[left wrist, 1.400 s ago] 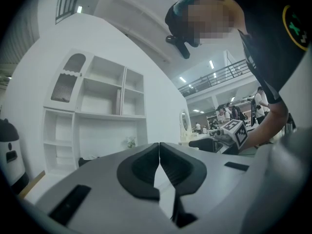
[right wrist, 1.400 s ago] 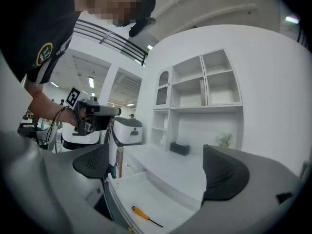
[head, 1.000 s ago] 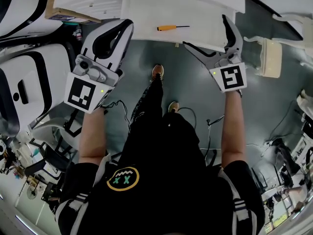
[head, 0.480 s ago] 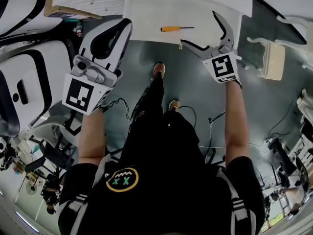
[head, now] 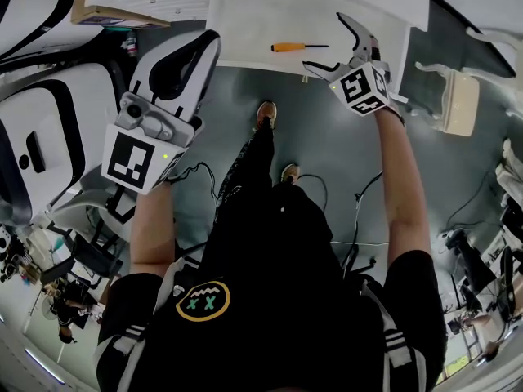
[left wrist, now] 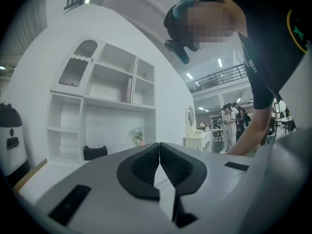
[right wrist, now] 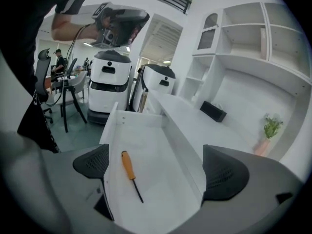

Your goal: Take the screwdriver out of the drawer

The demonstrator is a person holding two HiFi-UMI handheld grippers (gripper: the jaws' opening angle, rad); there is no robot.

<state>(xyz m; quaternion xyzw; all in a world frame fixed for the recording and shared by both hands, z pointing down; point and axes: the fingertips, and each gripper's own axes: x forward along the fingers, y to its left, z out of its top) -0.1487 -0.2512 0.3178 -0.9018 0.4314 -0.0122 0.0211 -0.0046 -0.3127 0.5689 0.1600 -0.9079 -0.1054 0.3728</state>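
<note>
An orange-handled screwdriver lies flat in the open white drawer, with its thin dark shaft pointing right in the head view. My right gripper hovers open at the drawer's right end, and the shaft tip lies between its spread fingers. In the right gripper view the screwdriver lies on the drawer floor just inside the left pad, below the open right gripper. My left gripper is held off to the left of the drawer, shut on nothing. The left gripper faces white shelving.
White mobile robots stand at the left. A white dressing table with a mirror is at the right. Cables trail on the grey floor by the person's feet. The drawer's side wall runs beside the right pad.
My right gripper has moved forward and left, from the drawer's front corner to over the drawer beside the screwdriver's tip. The left gripper has barely moved.
</note>
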